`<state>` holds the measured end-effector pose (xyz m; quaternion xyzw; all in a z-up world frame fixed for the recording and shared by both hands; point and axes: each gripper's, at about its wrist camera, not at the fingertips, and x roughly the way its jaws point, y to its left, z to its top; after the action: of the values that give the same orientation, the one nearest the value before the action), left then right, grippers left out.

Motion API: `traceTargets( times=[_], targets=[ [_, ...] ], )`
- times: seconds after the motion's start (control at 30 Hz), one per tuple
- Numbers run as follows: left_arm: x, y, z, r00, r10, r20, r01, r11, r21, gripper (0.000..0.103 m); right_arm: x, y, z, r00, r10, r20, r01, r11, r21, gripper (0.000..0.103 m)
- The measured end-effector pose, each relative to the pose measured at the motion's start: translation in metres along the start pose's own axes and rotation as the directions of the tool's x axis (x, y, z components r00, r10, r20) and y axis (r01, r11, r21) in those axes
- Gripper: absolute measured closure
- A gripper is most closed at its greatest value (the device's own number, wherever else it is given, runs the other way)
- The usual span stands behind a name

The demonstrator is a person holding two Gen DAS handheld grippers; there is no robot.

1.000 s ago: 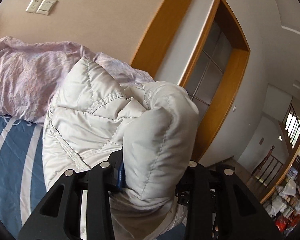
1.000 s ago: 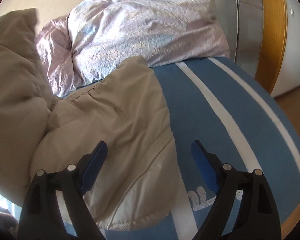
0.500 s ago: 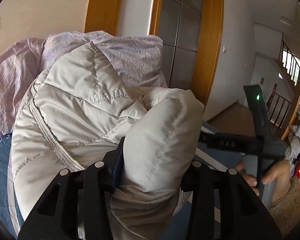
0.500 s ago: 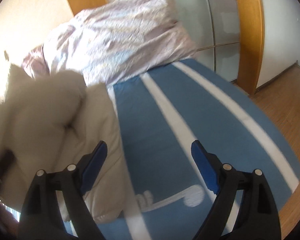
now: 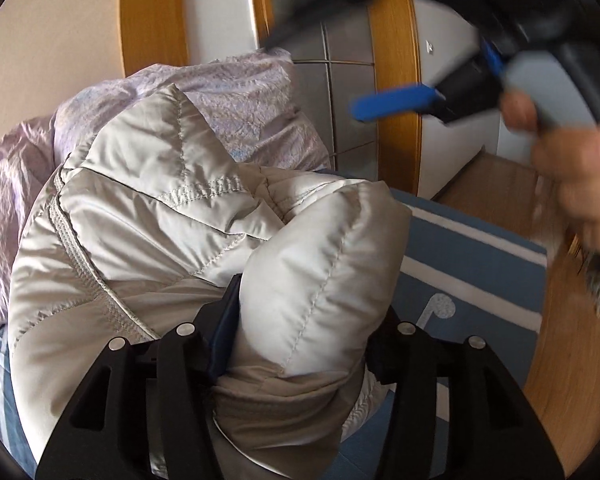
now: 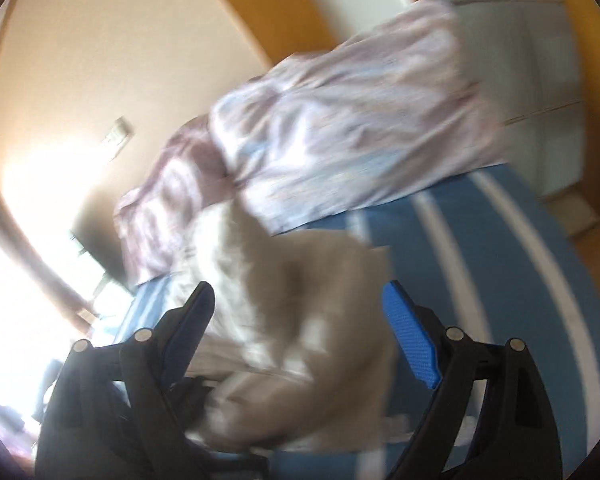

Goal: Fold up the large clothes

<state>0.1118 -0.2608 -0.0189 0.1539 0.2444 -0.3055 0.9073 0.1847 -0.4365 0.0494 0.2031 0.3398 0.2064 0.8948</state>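
Note:
A pale grey padded jacket (image 5: 160,216) lies bunched on the blue striped bed (image 5: 480,256). My left gripper (image 5: 308,320) has a puffy fold of it between its fingers. Its jaws are opening, and the fold still fills the gap against the blue pad (image 5: 224,320). In the blurred right wrist view the jacket (image 6: 300,320) lies below my right gripper (image 6: 298,292), which stands wide open with nothing between its pads. That gripper also shows at the top right of the left wrist view, with one blue pad (image 5: 392,102) and the person's hand (image 5: 580,176) on its handle.
A crumpled lilac quilt (image 5: 240,100) is heaped at the head of the bed, behind the jacket. A wood-framed glass door (image 5: 396,80) stands beyond it. Wooden floor (image 5: 560,340) runs along the bed's right edge. Bare striped sheet (image 6: 480,240) shows right of the jacket.
The left view has swung right and lower with the jacket fold still between the fingers, now slightly wider apart. The right gripper has risen off the bed and tilted, entering the left view's top right.

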Motion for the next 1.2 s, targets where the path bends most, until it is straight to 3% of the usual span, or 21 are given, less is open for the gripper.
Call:
traceTargets(
  times=[0.13,0.4,0.83,0.97,1.1,1.17,1.2],
  targets=[
    [0.008,-0.016,-0.006,1.000,0.024,-0.011,-0.023,0.997,0.080,0.044,0.031,0.019,0.010,0.996,-0.006,-0.090,0.000,0.998,-0.062,0.017],
    [0.015,-0.031,-0.015,0.999,0.037,-0.020,-0.033,0.987,0.160,0.044,0.061,0.001,0.004,0.980,0.022,-0.199,-0.019,1.000,0.018,0.022],
    [0.027,-0.044,-0.021,0.998,0.046,-0.037,-0.036,0.968,0.248,0.040,0.084,-0.016,-0.011,0.954,0.041,-0.298,-0.039,0.999,0.013,0.030],
    [0.031,-0.046,-0.023,0.998,0.039,-0.044,-0.026,0.963,0.267,0.040,0.097,-0.031,-0.020,0.939,0.073,-0.337,-0.055,0.997,0.063,0.033],
    [0.036,-0.047,-0.026,0.998,0.043,-0.043,-0.029,0.955,0.294,0.039,0.101,-0.039,-0.022,0.933,0.118,-0.340,-0.088,0.991,0.102,0.044],
    [0.037,-0.049,-0.028,0.998,0.042,-0.046,-0.027,0.955,0.296,0.039,0.101,-0.043,-0.023,0.934,0.117,-0.337,-0.083,0.990,0.113,0.054],
    [0.038,-0.049,-0.028,0.998,0.039,-0.048,-0.023,0.955,0.296,0.039,0.101,-0.044,-0.022,0.936,0.114,-0.334,-0.079,0.990,0.117,0.064]
  ],
)
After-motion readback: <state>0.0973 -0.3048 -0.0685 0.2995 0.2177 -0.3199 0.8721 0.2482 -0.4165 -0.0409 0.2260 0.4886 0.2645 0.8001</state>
